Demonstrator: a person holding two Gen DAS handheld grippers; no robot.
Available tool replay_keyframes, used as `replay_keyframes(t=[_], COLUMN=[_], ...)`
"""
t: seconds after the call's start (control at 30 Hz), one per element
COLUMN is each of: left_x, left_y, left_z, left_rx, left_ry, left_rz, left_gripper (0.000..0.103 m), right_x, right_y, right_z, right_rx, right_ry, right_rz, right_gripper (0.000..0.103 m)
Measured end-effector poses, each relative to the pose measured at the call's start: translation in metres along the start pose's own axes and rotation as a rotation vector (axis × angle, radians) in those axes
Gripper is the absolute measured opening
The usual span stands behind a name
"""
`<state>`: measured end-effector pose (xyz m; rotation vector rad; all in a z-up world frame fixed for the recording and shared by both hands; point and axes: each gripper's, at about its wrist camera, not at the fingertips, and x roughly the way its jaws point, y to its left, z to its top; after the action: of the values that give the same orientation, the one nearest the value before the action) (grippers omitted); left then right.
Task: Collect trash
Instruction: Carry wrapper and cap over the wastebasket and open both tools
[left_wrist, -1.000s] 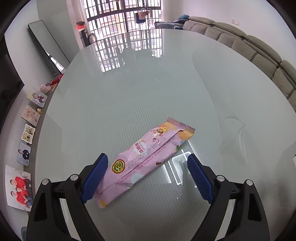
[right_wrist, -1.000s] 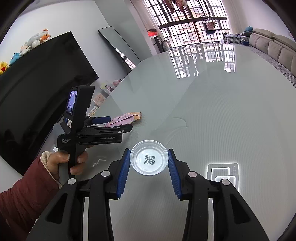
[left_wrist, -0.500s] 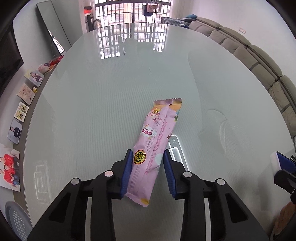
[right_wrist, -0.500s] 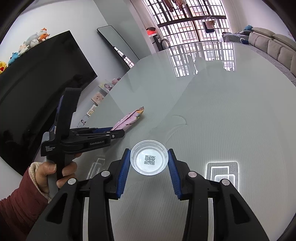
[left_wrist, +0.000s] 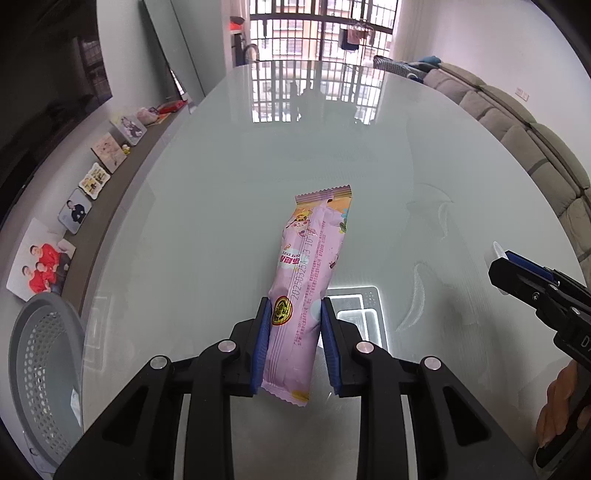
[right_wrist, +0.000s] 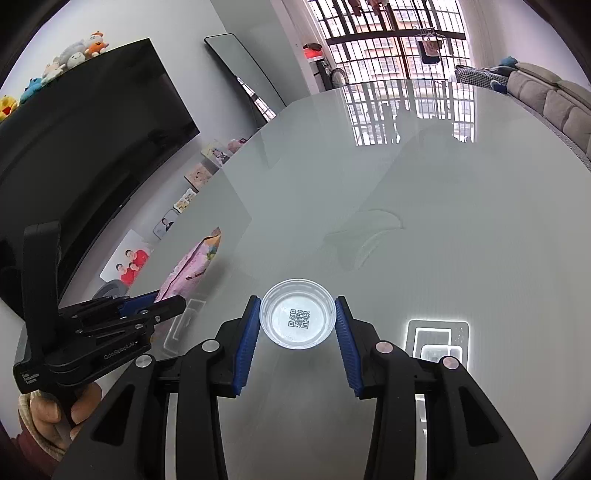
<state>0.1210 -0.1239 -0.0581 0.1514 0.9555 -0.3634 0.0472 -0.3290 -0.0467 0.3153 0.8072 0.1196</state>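
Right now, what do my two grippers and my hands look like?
Both are black plastic: the left gripper and right gripper have ribbed blue pads and silver bolts. The left one's side carries small white lettering. A dark red sleeve with a cream cuff covers the left hand.

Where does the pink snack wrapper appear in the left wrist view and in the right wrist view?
Left wrist view: the pink snack wrapper is at centre, clamped between the left gripper pads.
Right wrist view: it sits left of centre, sticking out of the left gripper.
Shared landmark: the family photo in red clothes beside the glass table.
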Motion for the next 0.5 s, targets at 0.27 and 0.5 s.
replay_keyframes(t=[0.27, 0.5], left_x=[-0.048, -0.077], left_y=[0.066, 0.142], left_z=[-0.034, -0.073], left_rx=[-0.108, -0.223], left_ry=[-0.071, -0.088], left_rz=[0.12, 0.252], left_gripper=[0.026, 0.026], right_x=[0.016, 0.048], right_y=[0.071, 0.155], right_z=[-0.022, -0.031], right_rx=[-0.075, -0.174], right_ry=[0.041, 0.084], right_rz=[0.061, 0.145], right_gripper=[0.039, 0.039])
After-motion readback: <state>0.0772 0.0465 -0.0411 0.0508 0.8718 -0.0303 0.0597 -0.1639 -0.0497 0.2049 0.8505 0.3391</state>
